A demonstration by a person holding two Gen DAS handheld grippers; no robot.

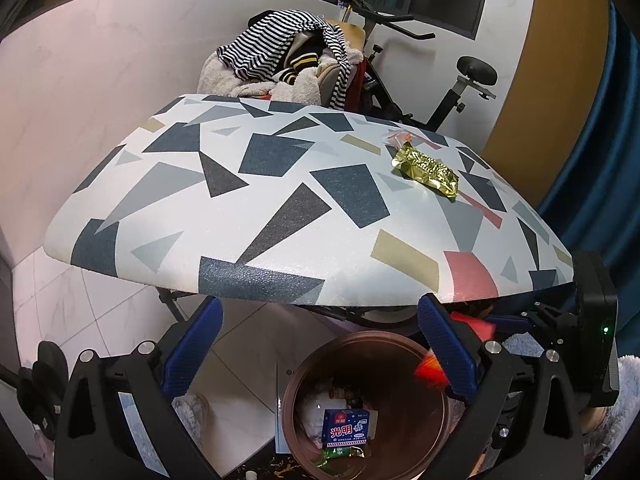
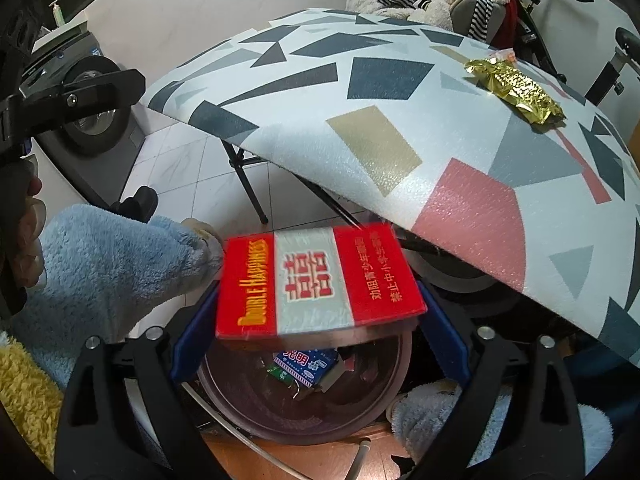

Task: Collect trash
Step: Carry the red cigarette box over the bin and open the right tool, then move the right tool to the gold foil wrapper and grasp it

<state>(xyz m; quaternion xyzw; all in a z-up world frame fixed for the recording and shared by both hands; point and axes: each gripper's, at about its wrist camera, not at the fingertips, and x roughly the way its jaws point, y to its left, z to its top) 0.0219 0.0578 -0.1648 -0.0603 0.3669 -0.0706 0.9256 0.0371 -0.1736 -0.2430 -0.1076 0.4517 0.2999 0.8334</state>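
**Over the bin: a red carton let go, a gold packet left on the table**

Below the near edge of the patterned table (image 1: 304, 200), the left wrist view looks down into a round brown bin (image 1: 424, 436) standing on the floor. Lying inside it are a blue carton (image 1: 349, 428), a green wrapper (image 1: 340, 453) and some pale crumpled rubbish that I cannot make out. The left gripper (image 1: 320, 344) hangs just above the bin with its jaws spread wide and nothing between them. A blurred flash of red at the bin's right rim looks like the red carton (image 1: 431, 370) seen side-on. On the table's far right lies a crinkled gold packet (image 1: 426, 170), with a small clear wrapper (image 1: 400, 137) touching its far end.

From the right wrist view, the red carton (image 2: 320, 280) lies flat between the blue pads of the right gripper (image 2: 320, 320), directly over the bin (image 2: 248, 412). The jaws stand fully apart and the pads do not appear to press the carton's sides; its edges are smeared, so I judge it to be dropping free. The blue carton (image 2: 310, 364) and green wrapper (image 2: 280, 374) show beneath it. The gold packet (image 2: 516, 90) sits well apart, up on the table (image 2: 280, 80).

The step in hand is the release into the bin. Next, I judge, comes lifting a gripper clear of the table edge, reaching for the gold packet and pinching its thin, slippery foil across the narrow side.
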